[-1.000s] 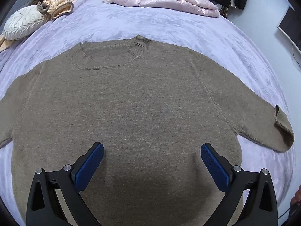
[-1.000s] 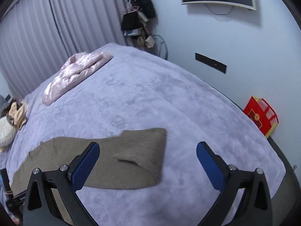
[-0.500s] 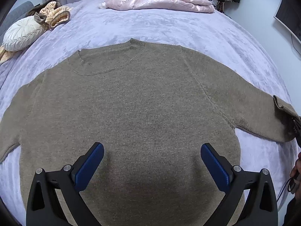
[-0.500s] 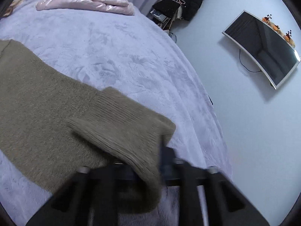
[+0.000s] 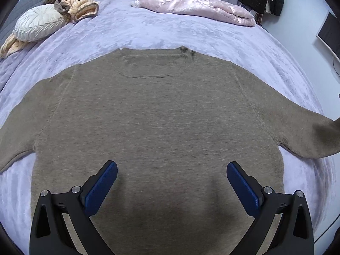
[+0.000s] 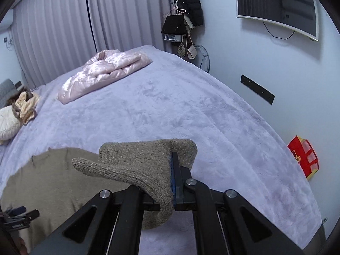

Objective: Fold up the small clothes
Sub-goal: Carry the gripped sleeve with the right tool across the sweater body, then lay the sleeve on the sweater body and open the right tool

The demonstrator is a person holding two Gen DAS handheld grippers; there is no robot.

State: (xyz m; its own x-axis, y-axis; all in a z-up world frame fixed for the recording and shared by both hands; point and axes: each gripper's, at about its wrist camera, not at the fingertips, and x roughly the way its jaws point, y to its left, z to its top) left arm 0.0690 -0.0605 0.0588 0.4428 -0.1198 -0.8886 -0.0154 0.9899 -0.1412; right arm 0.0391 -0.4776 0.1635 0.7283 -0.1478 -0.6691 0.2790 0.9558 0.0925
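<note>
A brown knitted sweater (image 5: 157,114) lies flat on the lilac bed, neck away from me, both sleeves spread out. My left gripper (image 5: 171,180) is open and empty, hovering over the sweater's lower body. My right gripper (image 6: 170,170) is shut on the cuff of the sweater's right sleeve (image 6: 140,163) and holds it lifted above the bed. In the left wrist view that sleeve (image 5: 306,131) rises off the bed at the right edge.
A folded pink quilted jacket (image 5: 197,4) lies at the far side of the bed (image 5: 148,31). A cream cushion (image 5: 36,25) and beige knitwear (image 5: 80,8) sit at the far left. A red box (image 6: 303,159) stands on the floor by the wall.
My right gripper came down onto the sleeve cuff, shut on it and lifted it off the bed. My left gripper drew back a little and stayed open.
</note>
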